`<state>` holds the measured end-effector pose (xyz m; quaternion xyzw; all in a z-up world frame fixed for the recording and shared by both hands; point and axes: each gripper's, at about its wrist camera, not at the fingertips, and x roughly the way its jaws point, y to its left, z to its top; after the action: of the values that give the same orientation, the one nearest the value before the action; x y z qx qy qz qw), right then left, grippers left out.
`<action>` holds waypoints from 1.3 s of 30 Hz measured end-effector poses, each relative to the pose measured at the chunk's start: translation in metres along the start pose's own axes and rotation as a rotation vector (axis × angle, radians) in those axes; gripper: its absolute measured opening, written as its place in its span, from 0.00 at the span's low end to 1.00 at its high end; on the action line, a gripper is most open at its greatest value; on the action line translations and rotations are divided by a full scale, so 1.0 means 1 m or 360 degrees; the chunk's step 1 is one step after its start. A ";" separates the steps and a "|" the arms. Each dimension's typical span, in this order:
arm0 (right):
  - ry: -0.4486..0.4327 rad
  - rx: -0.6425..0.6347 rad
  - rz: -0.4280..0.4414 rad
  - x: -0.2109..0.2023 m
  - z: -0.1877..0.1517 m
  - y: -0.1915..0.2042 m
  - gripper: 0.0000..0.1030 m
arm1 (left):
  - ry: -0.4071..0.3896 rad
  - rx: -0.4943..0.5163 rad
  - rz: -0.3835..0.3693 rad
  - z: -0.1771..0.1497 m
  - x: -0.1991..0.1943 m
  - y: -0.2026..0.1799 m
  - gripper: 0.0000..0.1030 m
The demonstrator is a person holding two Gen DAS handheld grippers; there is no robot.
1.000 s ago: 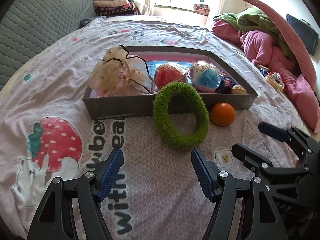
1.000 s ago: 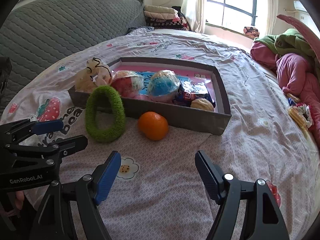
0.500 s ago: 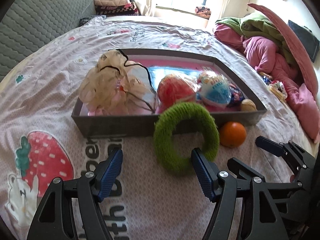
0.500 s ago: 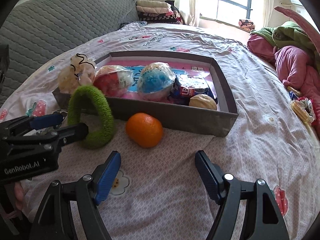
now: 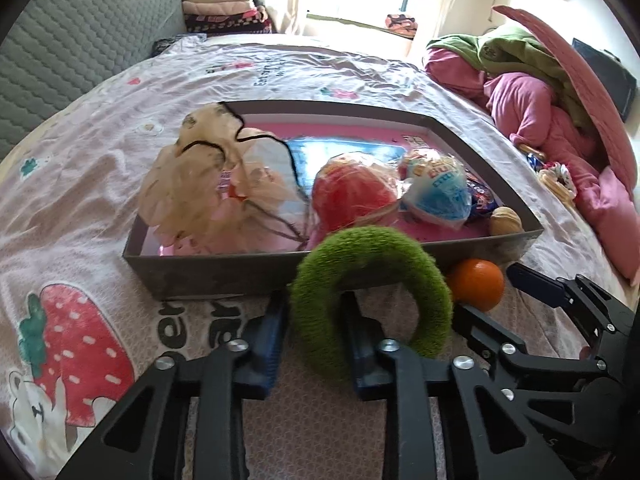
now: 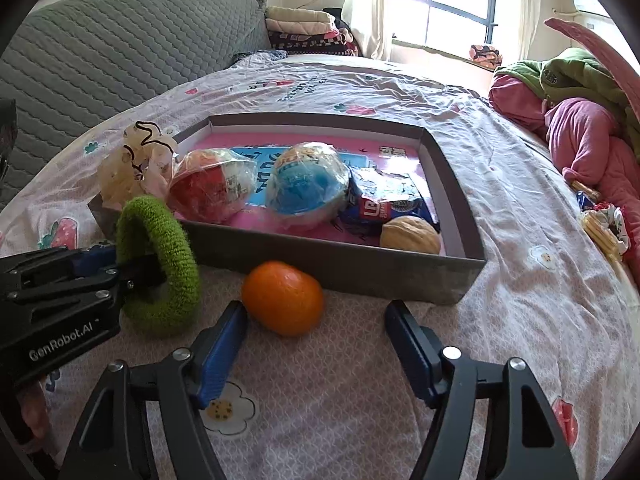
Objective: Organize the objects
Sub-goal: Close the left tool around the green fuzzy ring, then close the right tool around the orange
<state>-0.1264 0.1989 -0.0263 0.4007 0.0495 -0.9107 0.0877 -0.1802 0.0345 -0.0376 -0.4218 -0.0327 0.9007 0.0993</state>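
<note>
**Left claw closing on the green ring, right claw closing around the orange**

Left gripper (image 5: 314,322) angled down at the bed, blue pads either side of one limb of the green fuzzy ring (image 5: 372,300), jaws closing on it — one finger outside the ring, the other through its hole, pads against the fuzz. Ring upright on its edge, leaning against the near wall of the grey tray (image 5: 216,276), resting on the printed bedsheet (image 5: 80,208).

Right gripper (image 6: 316,320) lower right in the left view, jaws apart and closing, nothing clamped. Orange (image 6: 283,298) between the fingertips, just ahead of them; left blue pad (image 6: 224,344) beside the fruit, right pad clear of it. Orange on the sheet, just in front of the tray's near wall, just beside the ring.

Inside the tray, on a pink and blue liner: a cream mesh pouch with black cord (image 5: 208,184) at the left end, spilling over the rim; a red wrapped ball (image 5: 352,196) next to it; a blue wrapped ball (image 5: 436,192) beyond that; a dark blue snack packet (image 6: 384,204) and a walnut (image 6: 410,236) in the right near corner.

Farther out — a grey quilted headboard (image 6: 120,52) to the left, folded blankets (image 6: 304,28) by the window, a heap of pink and green bedding (image 5: 532,92) at the right edge of the bed.
</note>
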 end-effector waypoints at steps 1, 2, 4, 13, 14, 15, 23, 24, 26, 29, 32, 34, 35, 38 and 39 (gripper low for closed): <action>-0.0006 -0.0002 0.0012 0.000 0.001 0.001 0.65 | 0.0002 0.0006 -0.0005 0.000 0.001 -0.002 0.20; -0.0006 -0.0005 0.0019 0.001 0.001 0.002 0.64 | 0.0001 0.0012 -0.0003 0.000 0.002 -0.003 0.18; -0.0010 -0.0022 0.0030 0.001 0.001 0.005 0.59 | -0.0005 0.0032 0.0002 0.001 0.002 -0.006 0.16; -0.0014 -0.0045 0.0107 0.001 0.000 0.014 0.38 | -0.0037 0.0071 0.0005 0.000 0.000 -0.013 0.13; -0.0013 -0.0038 0.0110 0.000 0.000 0.013 0.38 | -0.0045 0.0070 0.0003 0.000 -0.001 -0.012 0.13; -0.0012 -0.0034 0.0112 0.000 -0.001 0.013 0.38 | -0.0048 0.0075 0.0003 0.000 -0.002 -0.013 0.13; -0.0045 0.0077 0.0177 -0.009 0.002 0.000 0.38 | -0.0090 0.0095 0.0003 0.005 -0.016 -0.016 0.13; -0.0053 0.0083 0.0178 -0.010 0.003 -0.001 0.38 | -0.0098 0.0093 0.0004 0.006 -0.019 -0.016 0.13; -0.0073 0.0096 0.0183 -0.013 0.004 -0.003 0.38 | -0.0109 0.0096 0.0004 0.007 -0.023 -0.016 0.12; -0.0107 0.0106 0.0189 -0.020 0.006 -0.005 0.38 | -0.0131 0.0099 0.0014 0.010 -0.032 -0.016 0.12; -0.0145 0.0108 0.0181 -0.028 0.009 -0.006 0.38 | -0.0155 0.0096 0.0024 0.014 -0.040 -0.013 0.13; -0.0178 0.0104 0.0169 -0.033 0.011 -0.009 0.38 | -0.0173 0.0090 0.0035 0.017 -0.046 -0.011 0.12; -0.0186 0.0104 0.0166 -0.035 0.012 -0.009 0.38 | -0.0179 0.0091 0.0038 0.019 -0.048 -0.011 0.12; -0.0212 0.0111 0.0162 -0.040 0.015 -0.013 0.38 | -0.0192 0.0093 0.0048 0.023 -0.055 -0.010 0.13; -0.0216 0.0110 0.0163 -0.041 0.016 -0.014 0.38 | -0.0199 0.0097 0.0055 0.024 -0.057 -0.009 0.13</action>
<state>-0.1138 0.2148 0.0146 0.3430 -0.0087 -0.9311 0.1235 -0.1619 0.0324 0.0222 -0.3620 -0.0042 0.9274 0.0941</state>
